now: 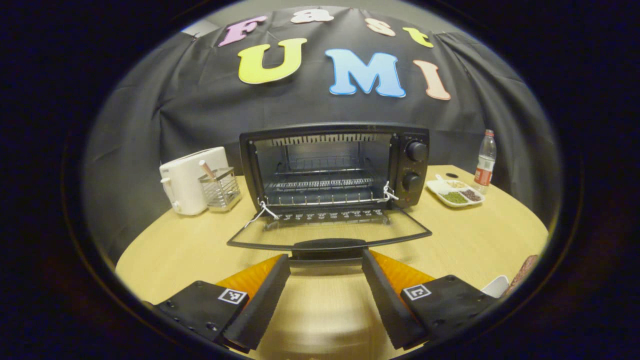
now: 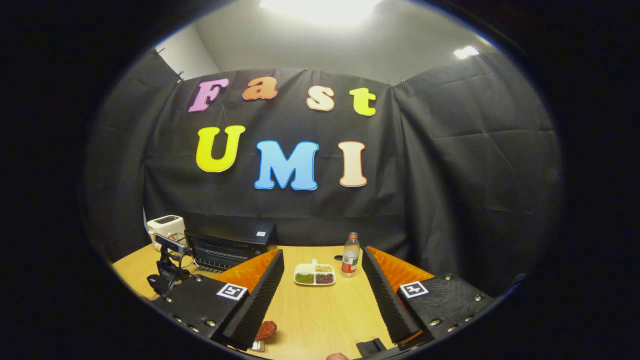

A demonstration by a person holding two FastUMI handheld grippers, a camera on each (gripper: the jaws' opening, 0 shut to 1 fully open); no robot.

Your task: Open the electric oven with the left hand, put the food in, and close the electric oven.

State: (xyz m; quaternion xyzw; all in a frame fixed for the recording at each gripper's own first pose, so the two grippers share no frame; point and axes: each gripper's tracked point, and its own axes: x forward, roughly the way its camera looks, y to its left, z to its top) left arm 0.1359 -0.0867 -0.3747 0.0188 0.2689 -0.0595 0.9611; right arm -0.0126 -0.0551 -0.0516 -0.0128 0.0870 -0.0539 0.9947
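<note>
Flanking open oven (image 1: 334,170): toaster (image 1: 186,186), sectioned dish (image 1: 455,192), bottle (image 1: 485,161); both tongs wide, empty.

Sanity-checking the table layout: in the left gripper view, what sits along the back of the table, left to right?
White toaster → wire utensil rack → electric oven, its door dropped open → divided snack tray → bottle.
</note>
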